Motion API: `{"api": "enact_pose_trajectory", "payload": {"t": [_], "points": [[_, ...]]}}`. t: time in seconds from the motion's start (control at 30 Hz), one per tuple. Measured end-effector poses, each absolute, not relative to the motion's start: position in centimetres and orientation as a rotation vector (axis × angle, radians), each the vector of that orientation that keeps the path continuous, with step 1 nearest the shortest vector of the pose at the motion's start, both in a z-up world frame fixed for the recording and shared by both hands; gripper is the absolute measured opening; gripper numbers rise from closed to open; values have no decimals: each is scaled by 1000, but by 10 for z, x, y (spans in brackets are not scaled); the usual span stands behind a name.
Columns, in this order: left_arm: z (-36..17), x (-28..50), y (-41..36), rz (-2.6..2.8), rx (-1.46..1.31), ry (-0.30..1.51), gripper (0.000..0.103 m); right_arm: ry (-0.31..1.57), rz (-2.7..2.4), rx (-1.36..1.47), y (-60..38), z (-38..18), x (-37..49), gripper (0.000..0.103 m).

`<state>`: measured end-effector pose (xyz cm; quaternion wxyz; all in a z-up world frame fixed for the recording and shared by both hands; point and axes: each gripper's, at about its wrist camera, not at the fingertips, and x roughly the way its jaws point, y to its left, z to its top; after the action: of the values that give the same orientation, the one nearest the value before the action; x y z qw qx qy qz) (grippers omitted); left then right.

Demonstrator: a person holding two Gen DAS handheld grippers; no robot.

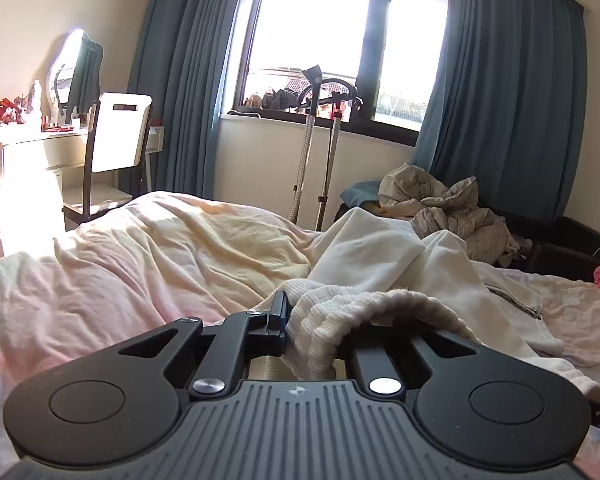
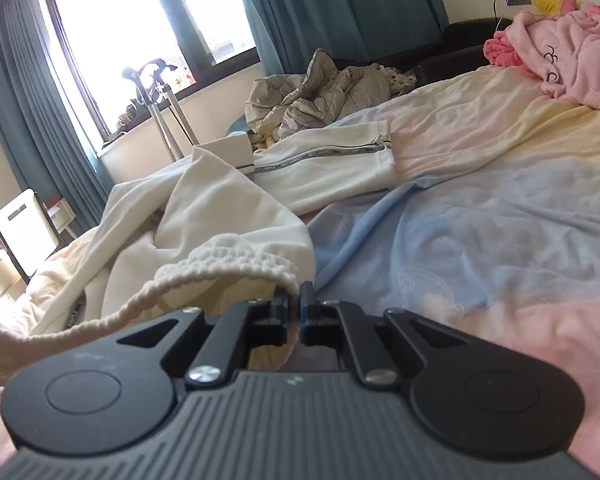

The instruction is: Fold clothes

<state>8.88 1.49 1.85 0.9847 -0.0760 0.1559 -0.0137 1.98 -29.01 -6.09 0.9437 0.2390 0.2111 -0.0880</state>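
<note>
A white zip-up jacket (image 1: 384,252) with a ribbed hem lies rumpled on the bed; it also shows in the right wrist view (image 2: 228,208), its zipper running toward the far side. My left gripper (image 1: 300,316) is shut on the ribbed hem (image 1: 340,316), which drapes over and hides its right finger. My right gripper (image 2: 298,304) is shut on the other end of the same ribbed hem (image 2: 236,260), the band sagging to the left between the two grips.
The bed (image 1: 148,248) carries a pastel pink, yellow and blue sheet (image 2: 480,208). A pink garment (image 2: 568,44) lies at the far right. A grey quilted heap (image 2: 320,84), a garment steamer stand (image 1: 312,136), a chair (image 1: 112,148) and a dresser stand beyond the bed.
</note>
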Motion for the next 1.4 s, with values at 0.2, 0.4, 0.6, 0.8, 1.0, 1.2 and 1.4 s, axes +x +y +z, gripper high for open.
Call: {"api": "enact_pose_trajectory", "payload": {"t": [0.2, 0.4, 0.6, 0.8, 1.0, 1.2, 1.4], "points": [[107, 136, 75, -26, -148, 217, 10, 350, 14, 570, -219, -21, -21, 7], [160, 188, 142, 32, -134, 176, 10, 318, 261, 519, -106, 5, -23, 8], [158, 262, 225, 173, -122, 222, 10, 311, 529, 434, 9, 15, 16, 9], [87, 326, 283, 249, -53, 341, 10, 422, 667, 407, 85, -22, 68, 12], [22, 353, 307, 282, -104, 431, 11, 481, 711, 383, 104, -53, 93, 12], [19, 336, 326, 288, -148, 467, 23, 493, 762, 334, 99, -44, 97, 20], [42, 282, 314, 315, -60, 462, 56, 497, 714, 243, 80, -20, 74, 51]]}}
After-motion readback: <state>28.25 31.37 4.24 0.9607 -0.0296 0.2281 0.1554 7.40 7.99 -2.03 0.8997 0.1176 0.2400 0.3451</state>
